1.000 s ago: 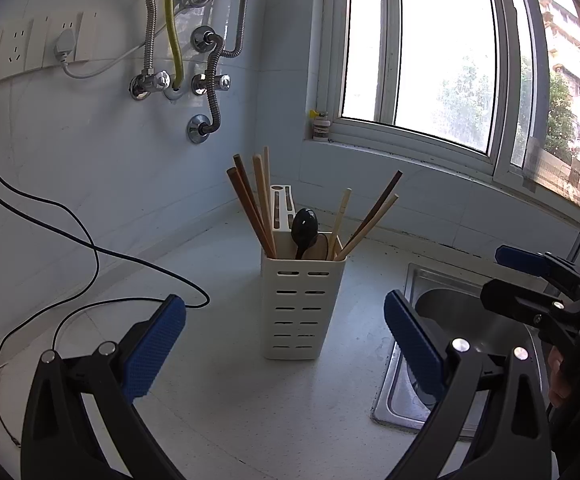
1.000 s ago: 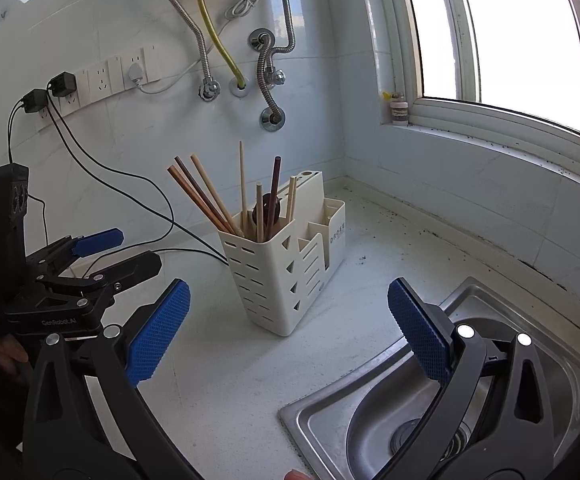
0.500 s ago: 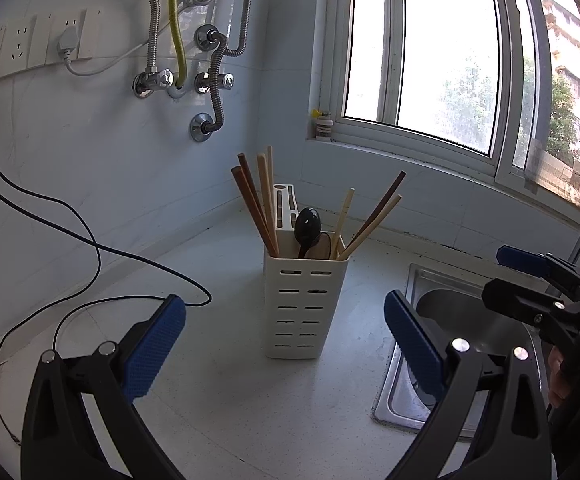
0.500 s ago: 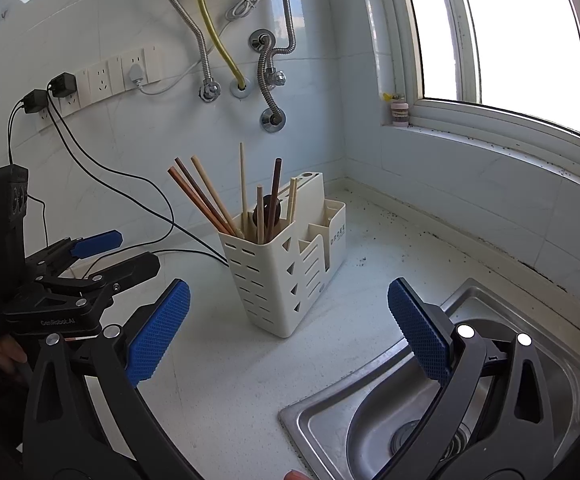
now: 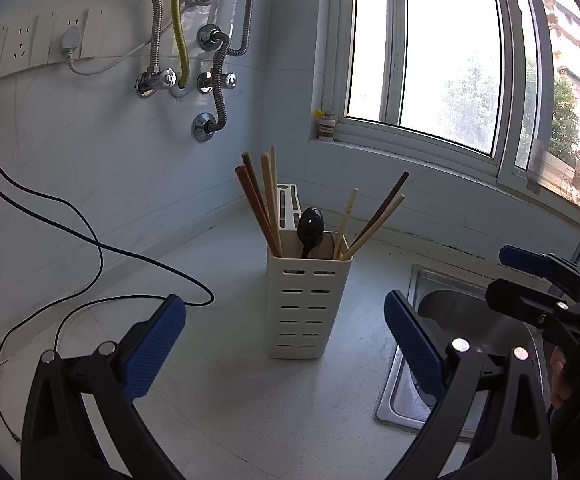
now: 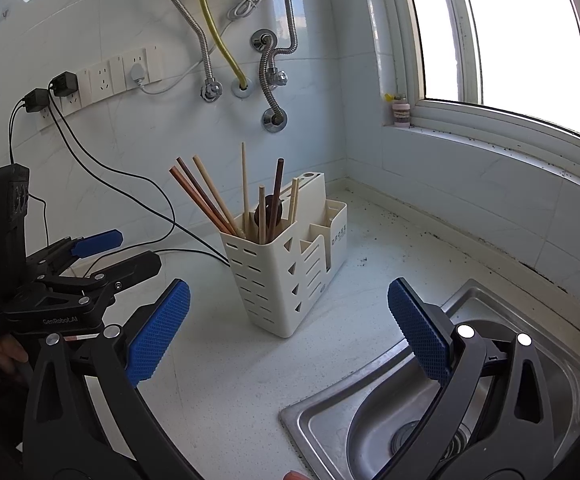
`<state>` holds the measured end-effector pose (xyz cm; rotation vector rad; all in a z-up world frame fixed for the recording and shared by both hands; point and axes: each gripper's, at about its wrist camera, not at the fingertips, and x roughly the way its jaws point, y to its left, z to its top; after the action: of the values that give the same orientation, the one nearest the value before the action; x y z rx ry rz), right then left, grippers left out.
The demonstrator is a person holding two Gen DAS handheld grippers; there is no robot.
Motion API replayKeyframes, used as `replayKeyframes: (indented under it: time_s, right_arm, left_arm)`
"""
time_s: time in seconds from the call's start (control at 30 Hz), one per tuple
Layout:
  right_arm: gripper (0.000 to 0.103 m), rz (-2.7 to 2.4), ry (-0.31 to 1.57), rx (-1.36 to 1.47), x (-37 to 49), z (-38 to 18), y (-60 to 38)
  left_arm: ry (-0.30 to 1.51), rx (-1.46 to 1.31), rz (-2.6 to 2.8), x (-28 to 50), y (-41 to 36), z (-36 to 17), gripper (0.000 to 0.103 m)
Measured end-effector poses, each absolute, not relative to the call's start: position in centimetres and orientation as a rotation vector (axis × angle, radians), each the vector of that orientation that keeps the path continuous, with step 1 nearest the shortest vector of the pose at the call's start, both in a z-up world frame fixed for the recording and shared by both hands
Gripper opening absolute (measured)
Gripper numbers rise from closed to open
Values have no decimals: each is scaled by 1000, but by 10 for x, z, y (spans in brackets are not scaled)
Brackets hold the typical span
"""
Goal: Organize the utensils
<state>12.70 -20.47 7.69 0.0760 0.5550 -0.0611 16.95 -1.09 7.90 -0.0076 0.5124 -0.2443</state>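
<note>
A cream slotted utensil holder [image 5: 307,308] [image 6: 280,276] stands upright on the white counter near the corner. Several wooden chopsticks [image 5: 260,204] [image 6: 206,196] and a dark spoon [image 5: 310,226] lean in its front compartment. My left gripper [image 5: 284,332] is open and empty, a short way in front of the holder. My right gripper [image 6: 288,320] is also open and empty, in front of the holder from the sink side. Each gripper shows in the other's view, the right gripper [image 5: 529,284] at the right edge and the left gripper [image 6: 106,252] at the left.
A steel sink [image 6: 429,412] [image 5: 449,320] is set into the counter at the right. Black cables [image 5: 102,256] trail over the counter at the left. Hoses and valves [image 5: 186,80] hang on the tiled wall. A small jar [image 5: 325,130] sits on the window sill.
The left wrist view has shifted slightly, so the holder sits a little further right and lower in it. The right wrist view is nearly unchanged. Both grippers stay open.
</note>
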Motion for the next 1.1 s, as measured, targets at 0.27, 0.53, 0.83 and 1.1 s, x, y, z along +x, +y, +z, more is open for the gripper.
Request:
replayKeyframes:
  time_s: [0.27,0.53,0.83,1.1]
  right_arm:
    - [95,-61,556,76,127,77,-205]
    - [95,-59,559,76,127,76,-205]
    - [95,-59,558,76,127,75,-204]
    - [95,-57,560,75,126,75,-202]
  left_arm:
    - [513,-12,-237,170,-9,79,98]
    - [517,-7,-234,169,-10,77,98]
    - [517,-6,-234,170,-9,77,98]
    - [518,-2,-238,170,-10,76,98]
